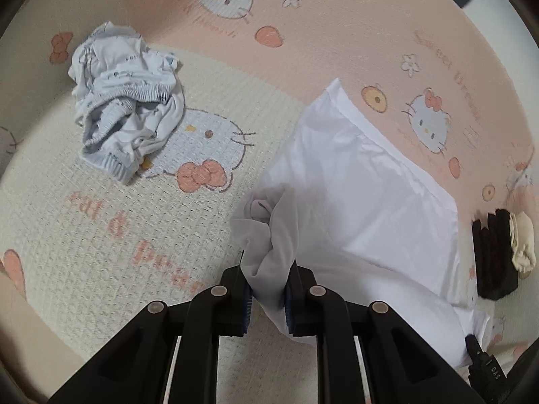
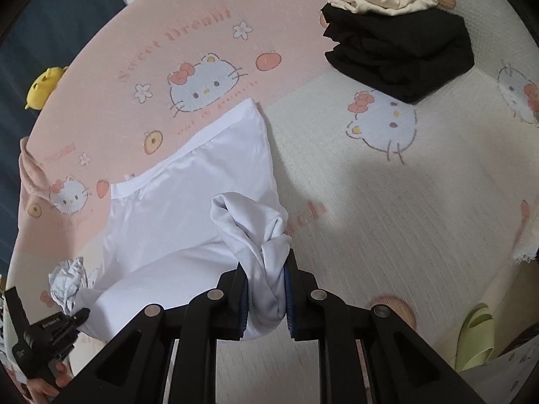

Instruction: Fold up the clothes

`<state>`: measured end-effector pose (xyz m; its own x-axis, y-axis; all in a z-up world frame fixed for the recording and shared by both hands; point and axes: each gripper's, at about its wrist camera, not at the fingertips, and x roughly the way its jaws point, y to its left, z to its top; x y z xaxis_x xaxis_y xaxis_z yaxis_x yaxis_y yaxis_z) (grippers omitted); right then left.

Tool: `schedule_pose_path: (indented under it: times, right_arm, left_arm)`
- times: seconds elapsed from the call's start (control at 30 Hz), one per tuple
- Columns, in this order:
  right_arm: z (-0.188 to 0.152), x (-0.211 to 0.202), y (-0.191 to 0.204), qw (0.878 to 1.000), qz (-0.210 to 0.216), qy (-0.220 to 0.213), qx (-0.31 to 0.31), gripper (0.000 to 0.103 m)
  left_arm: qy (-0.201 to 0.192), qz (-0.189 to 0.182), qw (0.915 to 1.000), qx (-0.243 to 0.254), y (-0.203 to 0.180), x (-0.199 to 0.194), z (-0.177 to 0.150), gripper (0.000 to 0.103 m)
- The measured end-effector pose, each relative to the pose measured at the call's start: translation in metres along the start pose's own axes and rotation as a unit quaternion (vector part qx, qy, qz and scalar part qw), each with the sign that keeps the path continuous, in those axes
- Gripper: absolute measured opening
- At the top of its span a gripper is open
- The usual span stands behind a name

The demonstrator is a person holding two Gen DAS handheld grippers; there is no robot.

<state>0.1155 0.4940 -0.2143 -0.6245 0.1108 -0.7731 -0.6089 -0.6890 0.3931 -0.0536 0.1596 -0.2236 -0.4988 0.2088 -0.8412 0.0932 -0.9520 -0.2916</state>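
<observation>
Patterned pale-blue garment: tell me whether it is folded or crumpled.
Crumpled: the patterned pale-blue garment lies in a bunched heap on the mat.

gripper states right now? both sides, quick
Left gripper: shut on a bunched edge of the white garment.
Right gripper: shut on another bunched part of the same white garment.
</observation>
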Motion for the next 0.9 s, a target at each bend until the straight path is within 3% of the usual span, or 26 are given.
schedule_pose_path:
  times: [0.4,0.63,0.73,0.8,0.9]
  right_arm:
    - [-0.034,-0.011,-0.031,0.999,0.028,0.01,0.037,0.015]
    - [-0.043,-0.003,-0.037,0.999,0.02,0.029,0.03,0.016]
    - [-0.042,-0.007,-0.039,0.999,0.026,0.029,0.028,0.027]
    - [-0.037,-0.012,-0.037,0.999,0.029,0.024,0.005,0.052]
    - [-0.03,-0.018,-0.035,0.999,0.034,0.017,-0.035,0.06]
  left_arm:
    - [0.004,-0.031,0.999,0.032,0.011,-0.005,-0.026,0.013]
    - [0.009,-0.049,0.9977,0.046,0.016,-0.002,-0.032,0.013]
    - [0.021,-0.077,0.9965,0.023,0.026,-0.005,-0.034,0.014]
    - [0.043,-0.1,0.9941,-0.008,0.035,-0.006,-0.03,0.016]
    - [0.05,-0.122,0.991,-0.024,0.044,-0.015,-0.024,0.031]
